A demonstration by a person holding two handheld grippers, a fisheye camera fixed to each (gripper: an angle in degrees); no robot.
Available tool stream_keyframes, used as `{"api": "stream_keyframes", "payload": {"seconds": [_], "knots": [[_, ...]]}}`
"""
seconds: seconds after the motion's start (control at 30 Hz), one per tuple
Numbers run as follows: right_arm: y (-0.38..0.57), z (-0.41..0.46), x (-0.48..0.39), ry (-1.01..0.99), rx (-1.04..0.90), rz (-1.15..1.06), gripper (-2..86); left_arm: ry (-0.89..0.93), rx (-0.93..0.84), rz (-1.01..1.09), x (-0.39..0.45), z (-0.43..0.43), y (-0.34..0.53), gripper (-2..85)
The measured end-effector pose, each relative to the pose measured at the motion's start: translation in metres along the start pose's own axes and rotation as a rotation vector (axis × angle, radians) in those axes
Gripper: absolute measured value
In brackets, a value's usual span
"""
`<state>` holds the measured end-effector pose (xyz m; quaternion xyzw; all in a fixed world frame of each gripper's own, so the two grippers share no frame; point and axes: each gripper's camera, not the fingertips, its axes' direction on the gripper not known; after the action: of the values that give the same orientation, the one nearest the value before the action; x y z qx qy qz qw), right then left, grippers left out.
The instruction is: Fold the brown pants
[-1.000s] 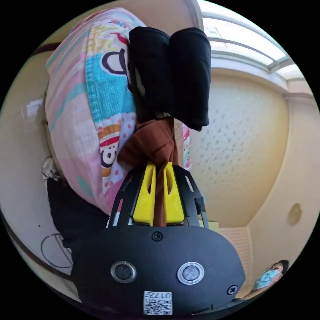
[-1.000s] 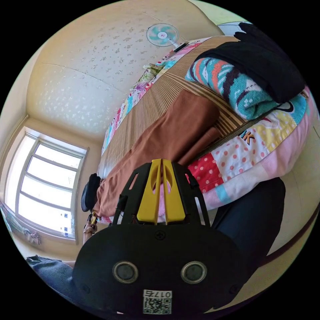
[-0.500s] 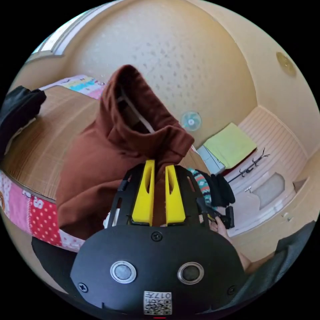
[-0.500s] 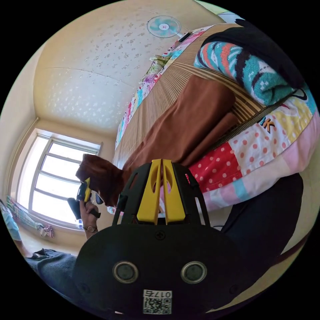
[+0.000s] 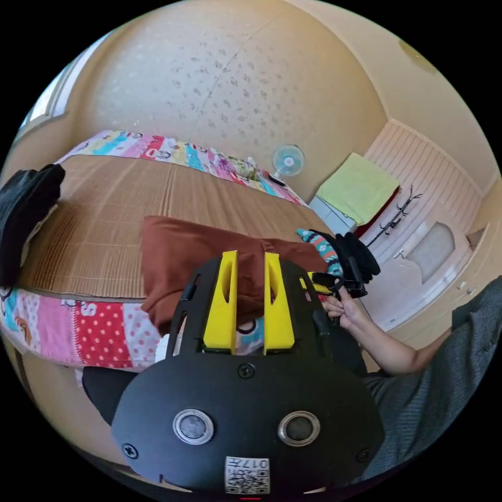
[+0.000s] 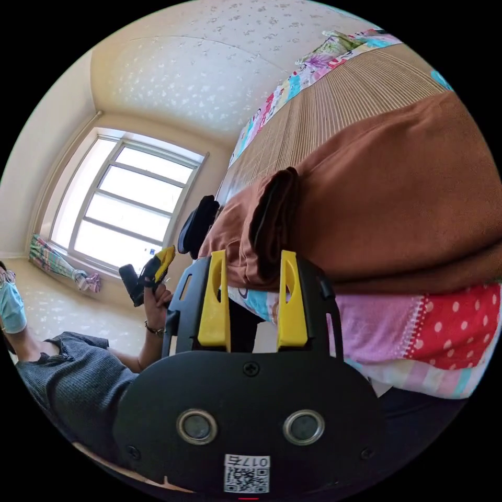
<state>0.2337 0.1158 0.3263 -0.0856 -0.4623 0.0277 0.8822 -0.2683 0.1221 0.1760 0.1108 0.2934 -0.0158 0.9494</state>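
The brown pants lie doubled over on the bamboo mat, near the bed's edge. My left gripper is open just in front of them, with nothing between its yellow jaws. In the right gripper view the folded end of the pants bulges close ahead, and my right gripper stands open right at that end. A hand holds the right gripper beside the pants' far end. The left gripper hangs off the bed, apart from the cloth.
A patchwork quilt covers the bed's side. Black clothes lie on one mat end; a teal patterned bundle with black clothes lies on the other. A fan stands by the wall. Another person is near the window.
The left gripper carried the pants' end up and over onto the rest of the cloth, then let go. Both grippers went from shut to open. The pants now lie folded.
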Motion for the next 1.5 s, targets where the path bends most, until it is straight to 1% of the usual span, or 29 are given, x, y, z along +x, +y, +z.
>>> {"api": "stream_keyframes", "payload": {"seconds": [0.03,0.07,0.1,0.13,0.17,0.23,0.27,0.3,0.37,0.43,0.5,0.53,0.57,0.6,0.63,0.67,0.8,0.87,0.93,1.0,1.07,1.17,1.2,1.27,1.3,1.37,1.4,1.43,1.5], "knots": [[-0.013,0.016,-0.002,0.026,-0.007,-0.013,14.6,-0.125,-0.076,-0.053,-0.019,0.012,0.007,5.5],[-0.025,0.033,-0.003,0.046,-0.027,-0.014,15.3,-0.217,-0.231,-0.099,-0.042,0.039,0.019,3.7],[-0.032,0.043,-0.002,0.055,-0.044,-0.01,15.5,-0.197,-0.324,-0.11,-0.054,0.056,0.026,2.9],[-0.044,0.064,0.002,0.072,-0.089,0.014,15.8,-0.091,-0.551,-0.181,-0.078,0.091,0.046,1.2],[-0.052,0.081,0.005,0.107,-0.117,0.037,15.4,0.058,-0.539,-0.295,-0.099,0.098,0.061,0.5],[-0.061,0.096,0.0,0.201,-0.133,0.053,12.9,0.188,-0.439,-0.428,-0.12,0.081,0.075,0.0],[-0.069,0.101,-0.01,0.225,-0.176,0.032,10.9,0.218,-0.43,-0.44,-0.125,0.074,0.077,0.1],[-0.072,0.1,-0.019,0.232,-0.19,-0.002,10.0,0.206,-0.421,-0.436,-0.126,0.069,0.077,0.4],[-0.075,0.083,-0.064,0.206,-0.148,-0.173,7.8,0.146,-0.292,-0.392,-0.121,0.036,0.074,3.5],[-0.076,0.066,-0.086,0.233,-0.102,-0.229,7.3,0.183,-0.167,-0.352,-0.117,0.011,0.069,5.2],[-0.078,0.052,-0.085,0.271,-0.049,-0.202,7.2,0.199,-0.068,-0.369,-0.122,-0.006,0.066,7.3],[-0.082,0.049,-0.071,0.324,-0.039,-0.156,7.2,0.2,-0.035,-0.407,-0.129,-0.008,0.064,10.8],[-0.088,0.053,-0.049,0.395,-0.069,-0.08,7.3,0.201,-0.038,-0.449,-0.137,-0.003,0.061,14.1],[-0.091,0.056,-0.035,0.421,-0.106,-0.026,7.3,0.207,-0.05,-0.464,-0.141,0.002,0.059,15.6],[-0.095,0.06,-0.01,0.452,-0.17,0.088,7.5,0.227,-0.089,-0.484,-0.148,0.016,0.056,17.9],[-0.094,0.057,0.003,0.442,-0.173,0.145,7.6,0.247,-0.135,-0.503,-0.153,0.034,0.053,19.3],[-0.073,0.033,-0.014,0.394,0.029,0.085,6.2,0.34,-0.276,-0.587,-0.159,0.088,0.062,18.3],[-0.063,0.031,-0.035,0.444,0.136,0.004,3.8,0.346,-0.247,-0.65,-0.164,0.091,0.076,14.4],[-0.059,0.039,-0.042,0.469,0.165,-0.053,2.9,0.449,-0.222,-0.643,-0.167,0.089,0.083,11.4],[-0.061,0.058,-0.035,0.472,0.112,-0.067,2.0,0.599,-0.144,-0.626,-0.17,0.078,0.088,9.3],[-0.064,0.096,-0.014,0.458,-0.016,0.015,1.3,0.772,-0.081,-0.542,-0.159,0.06,0.08,8.0],[-0.052,0.118,-0.022,0.374,0.009,-0.012,0.9,0.846,0.023,-0.36,-0.122,0.025,0.052,7.7],[-0.052,0.123,-0.025,0.34,-0.004,-0.018,0.8,0.852,0.046,-0.331,-0.115,0.018,0.046,7.7],[-0.054,0.152,-0.036,0.059,-0.099,-0.07,0.6,0.828,0.101,-0.196,-0.08,-0.003,0.018,7.3],[-0.054,0.16,-0.038,0.003,-0.13,-0.073,0.6,0.811,0.1,-0.156,-0.068,-0.006,0.01,7.1],[-0.055,0.172,-0.049,-0.069,-0.151,-0.099,0.6,0.692,0.034,0.015,-0.012,-0.005,-0.024,6.7],[-0.056,0.171,-0.051,-0.085,-0.148,-0.107,0.6,0.661,0.014,0.057,0.005,-0.001,-0.031,6.6],[-0.058,0.163,-0.048,-0.133,-0.125,-0.103,0.6,0.617,-0.025,0.125,0.036,0.011,-0.042,6.6],[-0.06,0.137,-0.034,-0.209,-0.048,-0.074,0.6,0.61,-0.054,0.201,0.08,0.031,-0.05,6.5]]}}
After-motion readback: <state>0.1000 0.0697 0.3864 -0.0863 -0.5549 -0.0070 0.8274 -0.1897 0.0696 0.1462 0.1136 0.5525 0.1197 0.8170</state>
